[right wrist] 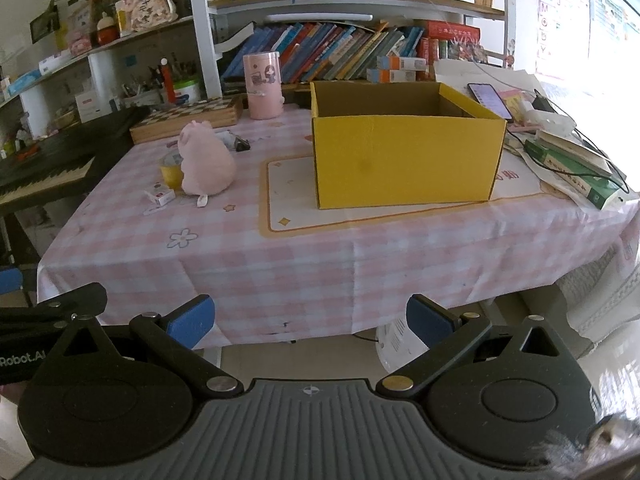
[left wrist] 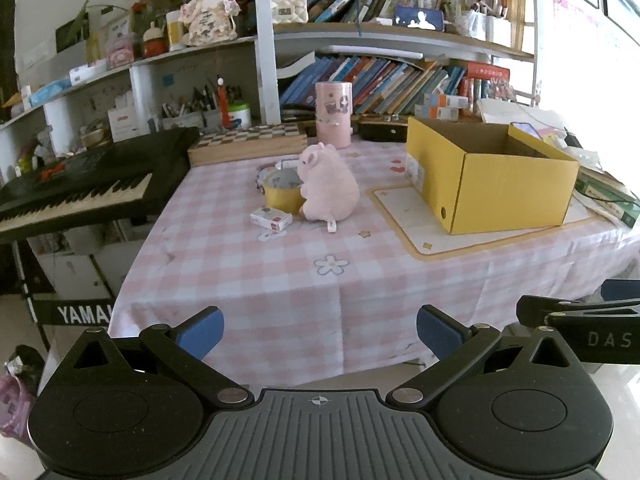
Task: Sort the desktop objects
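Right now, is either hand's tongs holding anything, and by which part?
Nothing is held. The left tongs and right tongs are both open, short of the table.

Your left gripper (left wrist: 320,330) has black linkage arms with round silver pivot screws, blue pads (left wrist: 204,330) on its fingers, and a ribbed grey base bearing a small crosshair mark. Your right gripper (right wrist: 310,320) is built the same, with "Robot.AI" lettering at the view's left edge.

Crowded white bookshelves (right wrist: 320,40) behind a pink-checked table (right wrist: 280,248), black keyboard (left wrist: 80,188) left, bright window light right
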Demonstrator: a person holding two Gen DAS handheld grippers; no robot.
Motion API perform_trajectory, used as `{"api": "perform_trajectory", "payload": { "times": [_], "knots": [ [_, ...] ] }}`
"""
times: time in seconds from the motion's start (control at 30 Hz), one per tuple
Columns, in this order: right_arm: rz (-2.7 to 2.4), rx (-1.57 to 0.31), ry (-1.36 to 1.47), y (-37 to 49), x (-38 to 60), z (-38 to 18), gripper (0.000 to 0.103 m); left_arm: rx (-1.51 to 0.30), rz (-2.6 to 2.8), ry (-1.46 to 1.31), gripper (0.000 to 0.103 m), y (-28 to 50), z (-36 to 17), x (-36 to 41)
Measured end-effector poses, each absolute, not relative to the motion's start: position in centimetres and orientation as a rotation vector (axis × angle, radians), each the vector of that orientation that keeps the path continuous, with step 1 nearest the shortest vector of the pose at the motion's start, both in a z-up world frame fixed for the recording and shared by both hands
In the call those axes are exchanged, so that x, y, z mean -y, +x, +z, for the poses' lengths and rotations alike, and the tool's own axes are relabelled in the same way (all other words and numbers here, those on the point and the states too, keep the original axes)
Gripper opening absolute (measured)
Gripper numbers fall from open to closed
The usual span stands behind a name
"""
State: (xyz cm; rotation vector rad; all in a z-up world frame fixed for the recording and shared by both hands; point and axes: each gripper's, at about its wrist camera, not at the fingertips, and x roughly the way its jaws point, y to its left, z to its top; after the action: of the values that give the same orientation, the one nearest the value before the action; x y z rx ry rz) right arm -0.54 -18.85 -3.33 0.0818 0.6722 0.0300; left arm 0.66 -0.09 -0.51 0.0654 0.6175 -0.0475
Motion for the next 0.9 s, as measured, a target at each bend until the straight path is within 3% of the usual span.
{"api": "perform_trajectory", "payload": {
  "times": [0.9],
  "knots": [
    [0.078,-0.672,0.086,-0.3,17.3,-2.9,0.103,-0.609,-0.023,0.052,0.103,0.5,-0.6,-2.0]
  ]
}}
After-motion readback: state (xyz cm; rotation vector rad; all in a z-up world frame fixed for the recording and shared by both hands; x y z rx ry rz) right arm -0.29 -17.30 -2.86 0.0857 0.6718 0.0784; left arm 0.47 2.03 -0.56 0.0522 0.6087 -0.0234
